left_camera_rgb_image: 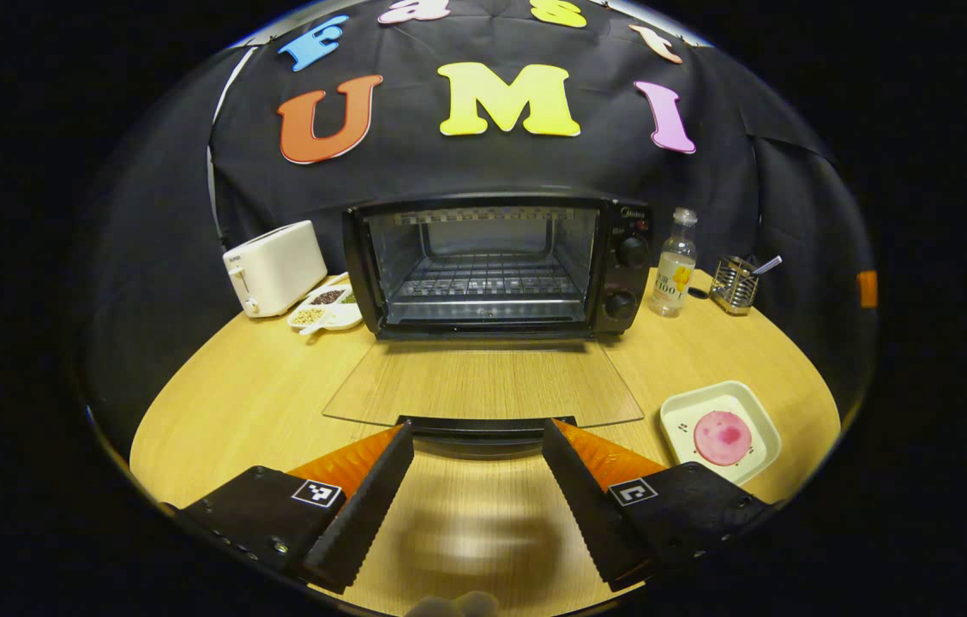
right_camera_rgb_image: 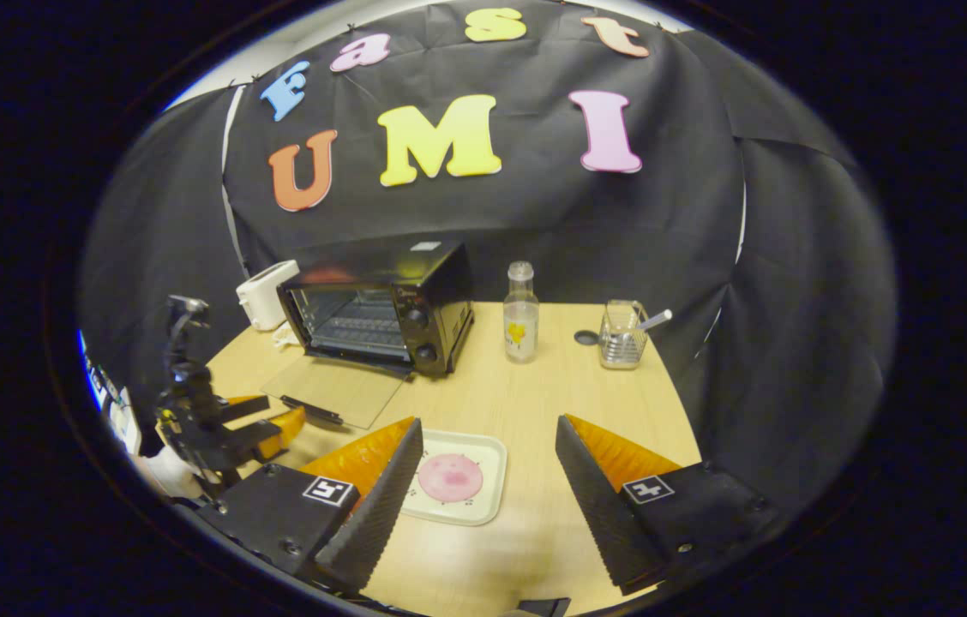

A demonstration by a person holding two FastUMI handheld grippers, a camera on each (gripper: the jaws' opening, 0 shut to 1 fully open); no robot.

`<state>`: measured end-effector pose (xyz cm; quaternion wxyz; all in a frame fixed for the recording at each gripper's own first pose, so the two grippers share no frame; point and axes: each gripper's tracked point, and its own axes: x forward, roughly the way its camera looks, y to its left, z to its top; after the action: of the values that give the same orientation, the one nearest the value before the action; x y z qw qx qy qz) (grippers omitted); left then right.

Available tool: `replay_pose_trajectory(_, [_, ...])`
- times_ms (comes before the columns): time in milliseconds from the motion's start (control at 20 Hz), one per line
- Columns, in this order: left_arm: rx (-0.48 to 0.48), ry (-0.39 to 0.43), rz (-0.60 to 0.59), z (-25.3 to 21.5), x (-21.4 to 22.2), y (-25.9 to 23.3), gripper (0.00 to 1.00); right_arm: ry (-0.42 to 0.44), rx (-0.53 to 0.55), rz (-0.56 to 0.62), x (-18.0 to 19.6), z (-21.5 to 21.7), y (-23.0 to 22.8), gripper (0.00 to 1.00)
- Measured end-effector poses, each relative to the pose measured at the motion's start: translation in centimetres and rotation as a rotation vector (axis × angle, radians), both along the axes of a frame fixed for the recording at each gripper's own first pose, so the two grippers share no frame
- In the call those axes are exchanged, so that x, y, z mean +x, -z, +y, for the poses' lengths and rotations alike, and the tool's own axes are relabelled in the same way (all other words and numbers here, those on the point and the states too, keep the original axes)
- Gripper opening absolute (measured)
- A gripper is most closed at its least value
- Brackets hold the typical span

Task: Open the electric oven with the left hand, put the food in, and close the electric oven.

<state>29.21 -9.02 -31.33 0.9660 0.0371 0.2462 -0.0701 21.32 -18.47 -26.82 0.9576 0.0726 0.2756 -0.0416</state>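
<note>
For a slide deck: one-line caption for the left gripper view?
Open left tongs face the toaster oven, its glass door folded flat on the table.

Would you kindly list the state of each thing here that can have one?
Oven: open, nothing on the rack.
Oven door: folded down flat.
Pink food: on its tray, not yet loaded.
Bottle: upright, capped.
Left tongs: open, holding nothing.
Right tongs: open, holding nothing.
</note>
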Motion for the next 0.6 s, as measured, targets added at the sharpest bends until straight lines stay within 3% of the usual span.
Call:
replay_pose_trajectory(100, [-0.015,-0.011,-0.039,1.3,-2.0,-2.7,0.97,-0.013,0.032,0.069,0.6,0.4,3.4,0.85])
replay_pose_trajectory(150, [-0.025,-0.02,-0.053,2.0,-3.0,-3.9,0.97,-0.017,0.046,0.108,0.8,0.7,4.9,0.88])
replay_pose_trajectory(250, [-0.03,-0.047,-0.091,3.8,-5.1,-6.9,0.97,-0.018,0.082,0.178,1.1,1.2,8.0,0.77])
replay_pose_trajectory(600, [-0.017,-0.109,-0.217,8.4,-10.8,-15.7,0.97,0.011,0.173,0.351,2.3,0.5,14.8,0.6])
